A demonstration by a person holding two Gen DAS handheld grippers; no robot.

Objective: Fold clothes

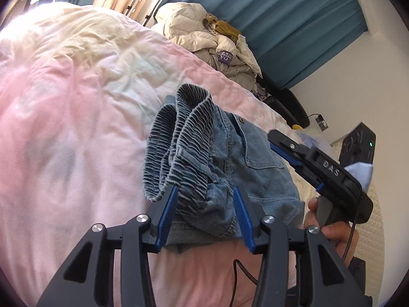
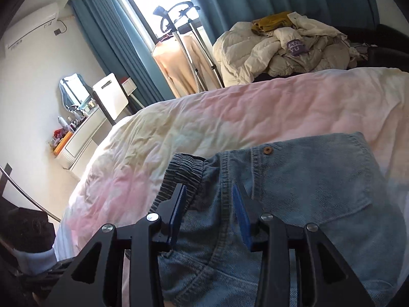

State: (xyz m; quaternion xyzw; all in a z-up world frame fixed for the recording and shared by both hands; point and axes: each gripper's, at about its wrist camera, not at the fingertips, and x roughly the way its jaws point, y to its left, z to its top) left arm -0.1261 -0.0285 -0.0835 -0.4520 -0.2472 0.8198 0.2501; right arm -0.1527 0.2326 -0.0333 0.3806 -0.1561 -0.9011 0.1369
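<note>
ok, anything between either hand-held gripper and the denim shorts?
Nothing visible. The left hand-held gripper is open with the elastic waistband between its fingers; the right hand-held gripper is open straddling the denim shorts on the pink bedspread.

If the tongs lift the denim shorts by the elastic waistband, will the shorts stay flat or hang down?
The denim shorts would probably hang and sag: the cloth already bunches into soft folds. The gathered elastic waistband looks thick, so it should give a firm hold. The shorts seem light, being small.
</note>
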